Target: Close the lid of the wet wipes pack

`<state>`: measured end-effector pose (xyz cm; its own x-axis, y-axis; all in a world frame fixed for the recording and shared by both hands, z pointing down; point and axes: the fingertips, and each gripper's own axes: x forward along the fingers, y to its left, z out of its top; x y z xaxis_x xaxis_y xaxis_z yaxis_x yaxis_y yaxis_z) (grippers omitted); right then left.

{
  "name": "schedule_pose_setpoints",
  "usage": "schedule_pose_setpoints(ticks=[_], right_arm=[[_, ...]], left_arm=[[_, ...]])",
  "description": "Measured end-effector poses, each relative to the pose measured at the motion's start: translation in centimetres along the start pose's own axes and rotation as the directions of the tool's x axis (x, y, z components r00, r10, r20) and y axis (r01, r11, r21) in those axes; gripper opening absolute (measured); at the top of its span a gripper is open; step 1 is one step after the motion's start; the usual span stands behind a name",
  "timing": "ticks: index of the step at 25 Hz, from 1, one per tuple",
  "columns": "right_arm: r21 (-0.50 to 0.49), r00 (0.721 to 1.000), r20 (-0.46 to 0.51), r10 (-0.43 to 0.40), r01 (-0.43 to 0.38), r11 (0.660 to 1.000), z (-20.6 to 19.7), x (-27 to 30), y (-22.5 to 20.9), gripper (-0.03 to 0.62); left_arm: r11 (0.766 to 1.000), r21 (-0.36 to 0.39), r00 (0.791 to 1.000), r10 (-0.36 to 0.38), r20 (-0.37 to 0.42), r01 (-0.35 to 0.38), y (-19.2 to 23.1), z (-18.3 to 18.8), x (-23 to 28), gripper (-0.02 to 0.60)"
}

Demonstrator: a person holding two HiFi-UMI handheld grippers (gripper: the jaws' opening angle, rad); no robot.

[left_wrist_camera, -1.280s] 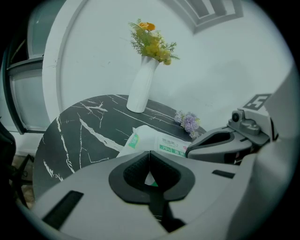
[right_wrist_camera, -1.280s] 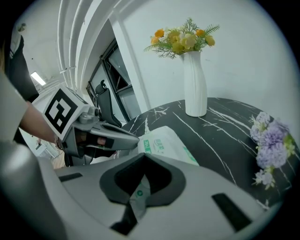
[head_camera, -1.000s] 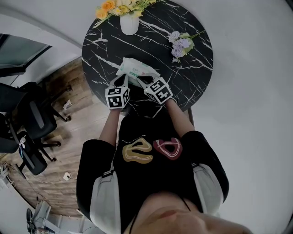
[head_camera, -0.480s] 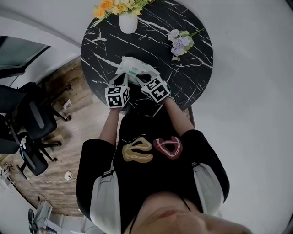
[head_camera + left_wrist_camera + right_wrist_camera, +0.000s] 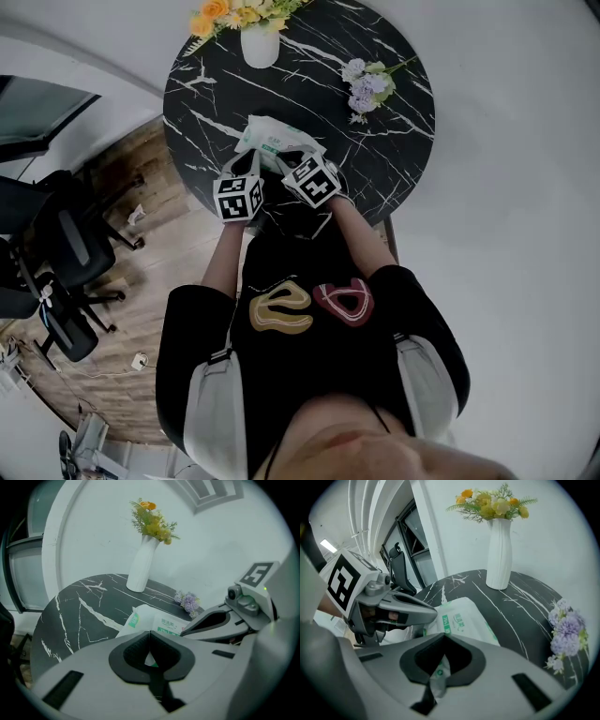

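Note:
The white wet wipes pack with green print lies on the round black marble table, near its front edge. Both grippers meet at the pack's near side. My left gripper is shut, its tips touching just in front of the pack. Beside it, my right gripper is shut with a strip of the pack's white film caught between its pads; the pack stretches away beyond it. The lid itself is hidden by the jaws.
A white vase of yellow and orange flowers stands at the table's far edge. A purple flower sprig lies at the far right. Black office chairs stand on the wooden floor to the left.
Both grippers have crept a little forward and to the left against the pack's near side; the right gripper has closed in on the left one.

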<state>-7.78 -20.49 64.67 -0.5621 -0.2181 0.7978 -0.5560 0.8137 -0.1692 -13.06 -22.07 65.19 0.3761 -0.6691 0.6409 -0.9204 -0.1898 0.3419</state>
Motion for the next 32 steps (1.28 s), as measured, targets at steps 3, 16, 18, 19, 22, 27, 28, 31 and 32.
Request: schedule_pose_setpoints(ticks=[3,16,18,19,22,27,28,31,32], right_arm=[[-0.030,0.999,-0.034,-0.018,0.017,0.999,0.1,0.0,0.1,0.011],[-0.069,0.992,-0.124,-0.030,0.021,0.997,0.3,0.2,0.1,0.011],[-0.055,0.993,-0.114,-0.032,0.026,0.998,0.3,0.2,0.0,0.011],[-0.028,0.994,-0.107,-0.028,0.025,0.999,0.2,0.2,0.0,0.011],[0.109,0.997,-0.083,0.012,-0.003,0.994,-0.1,0.2,-0.3,0.011],[0.238,0.998,0.058,0.032,-0.045,0.970,1.1,-0.8,-0.3,0.015],[0.251,0.995,0.094,0.031,-0.054,0.967,1.5,-1.2,0.0,0.019],[0.236,0.990,0.138,0.027,-0.059,0.970,1.9,-2.2,1.1,0.034],[0.225,0.988,0.151,0.019,-0.053,0.973,2.0,-2.6,1.4,0.034]], left_arm=[[1.000,0.000,1.000,0.002,0.001,-0.002,0.0,0.0,0.0,0.018],[1.000,0.000,1.000,0.005,0.004,-0.005,-0.1,-0.1,0.0,0.018],[1.000,-0.002,1.000,0.006,0.005,-0.006,-0.1,0.0,0.0,0.018],[1.000,-0.004,1.000,0.008,0.008,-0.008,-0.1,0.0,0.0,0.018],[1.000,-0.011,0.999,0.020,0.026,-0.020,-0.1,0.1,-0.4,0.018],[0.999,-0.005,0.997,0.033,0.069,-0.033,-0.3,0.4,-1.4,0.020],[1.000,-0.004,0.996,0.031,0.081,-0.031,-0.4,0.6,-1.7,0.020],[1.000,0.000,0.992,0.016,0.124,-0.017,-0.9,1.3,-2.8,0.020],[1.000,0.004,0.990,0.005,0.139,-0.006,-1.1,1.5,-3.1,0.020]])
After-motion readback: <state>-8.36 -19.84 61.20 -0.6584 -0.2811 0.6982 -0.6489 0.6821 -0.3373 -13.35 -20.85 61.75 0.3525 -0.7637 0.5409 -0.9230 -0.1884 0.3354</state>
